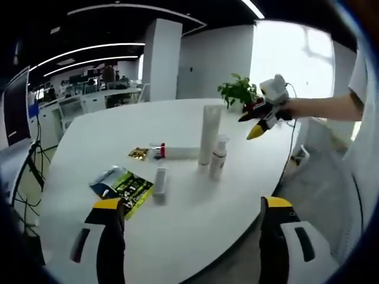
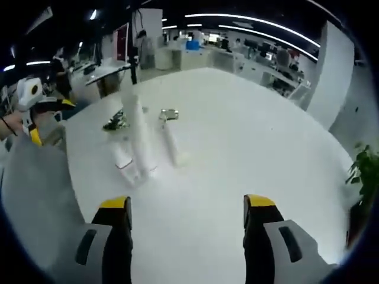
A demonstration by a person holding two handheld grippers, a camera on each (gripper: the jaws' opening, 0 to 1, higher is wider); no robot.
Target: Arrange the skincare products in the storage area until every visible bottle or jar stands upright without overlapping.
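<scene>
- Left gripper (image 1: 188, 216): gaping wide, gripping nothing, hovering off the white table (image 1: 177, 201).
- Right gripper (image 2: 187, 213): gaping wide, carrying nothing.
- Tall white tube (image 1: 209, 135): standing upright at 12 o'clock, smooth, cylindrical.
- Small spray bottle (image 1: 218, 157): standing just beside it.
- Glossy green packet (image 1: 122, 187): lying flat at 10 o'clock.

2 upright bottles (image 1: 209, 135), 2 lying tubes (image 1: 177, 152), 2 packets (image 1: 123, 185), 1 plant (image 1: 238, 91).

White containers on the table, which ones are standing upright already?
The tall tube and the shorter pump bottle beside it; the other tubes lie flat.
</scene>
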